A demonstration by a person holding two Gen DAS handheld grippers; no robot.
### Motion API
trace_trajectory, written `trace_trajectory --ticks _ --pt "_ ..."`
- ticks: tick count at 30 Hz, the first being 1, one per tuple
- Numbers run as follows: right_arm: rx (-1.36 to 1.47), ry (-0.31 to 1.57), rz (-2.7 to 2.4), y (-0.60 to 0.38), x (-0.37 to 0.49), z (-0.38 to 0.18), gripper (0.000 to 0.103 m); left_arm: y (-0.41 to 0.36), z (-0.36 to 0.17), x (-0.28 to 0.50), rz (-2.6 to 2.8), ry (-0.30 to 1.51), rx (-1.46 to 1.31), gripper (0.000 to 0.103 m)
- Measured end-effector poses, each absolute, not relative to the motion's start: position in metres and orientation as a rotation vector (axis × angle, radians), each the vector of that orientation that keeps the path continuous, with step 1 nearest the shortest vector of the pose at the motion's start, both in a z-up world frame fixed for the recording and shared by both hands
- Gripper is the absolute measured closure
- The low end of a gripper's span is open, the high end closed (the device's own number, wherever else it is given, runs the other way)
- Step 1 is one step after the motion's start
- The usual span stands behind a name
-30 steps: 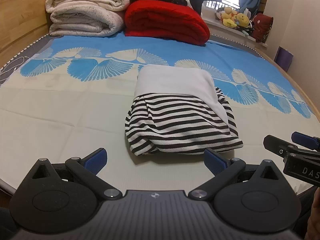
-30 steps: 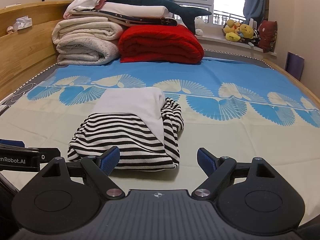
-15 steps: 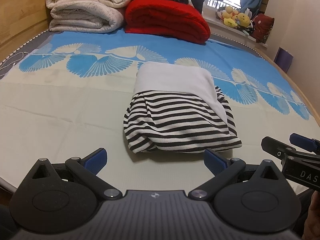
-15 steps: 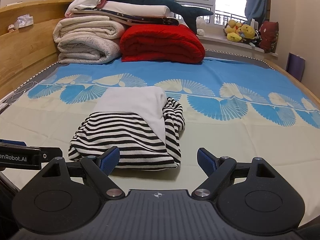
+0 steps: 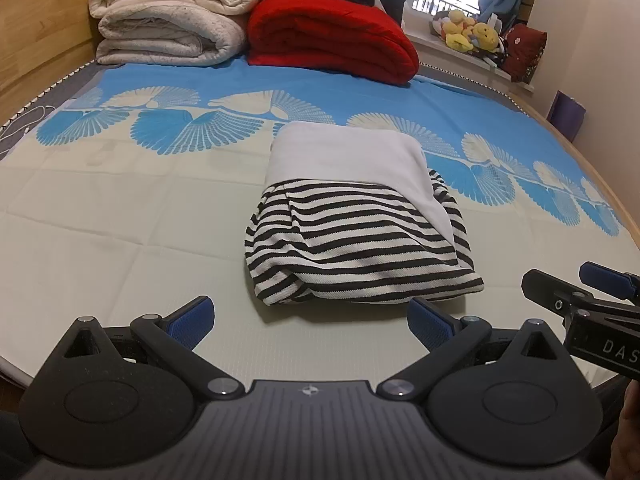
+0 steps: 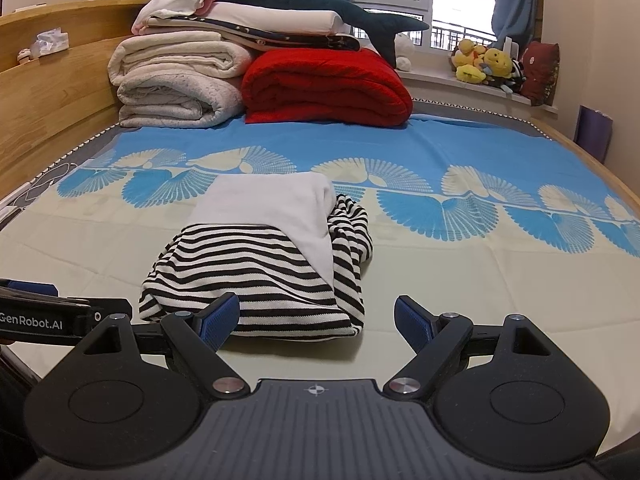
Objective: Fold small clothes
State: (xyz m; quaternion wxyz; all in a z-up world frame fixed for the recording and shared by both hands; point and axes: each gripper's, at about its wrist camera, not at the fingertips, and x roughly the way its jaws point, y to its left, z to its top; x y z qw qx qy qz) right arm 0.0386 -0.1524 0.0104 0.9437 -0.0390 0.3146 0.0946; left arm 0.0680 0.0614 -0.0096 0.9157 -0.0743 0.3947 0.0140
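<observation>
A folded garment, black-and-white striped [image 5: 356, 244] with a white part [image 5: 344, 152] on its far half, lies on the bed; it also shows in the right wrist view [image 6: 260, 268]. My left gripper [image 5: 310, 322] is open and empty, just in front of the garment's near edge. My right gripper [image 6: 316, 320] is open and empty, its left fingertip [image 6: 220, 316] at the garment's near edge. Each gripper shows at the side of the other's view: the right one [image 5: 588, 300], the left one [image 6: 60, 312].
The bed sheet [image 5: 120, 216] is cream with a blue fan pattern. Folded white blankets [image 6: 180, 80], a red blanket [image 6: 324, 88] and a plush shark [image 6: 320, 4] are stacked at the far end. A wooden bed frame [image 6: 52, 92] runs along the left. Plush toys [image 6: 484, 64] sit on the windowsill.
Both grippers have edged a little forward toward the garment. Both stay open. The garment has not moved.
</observation>
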Motion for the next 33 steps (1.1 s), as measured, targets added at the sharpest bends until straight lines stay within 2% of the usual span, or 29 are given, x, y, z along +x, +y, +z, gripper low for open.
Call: trace_trajectory --ticks 33 --pt "-0.078 0.642 0.192 -0.1516 0.0386 0.0107 0.018 0.0638 -0.0102 0.0685 0.006 0.806 -0.137 0.000"
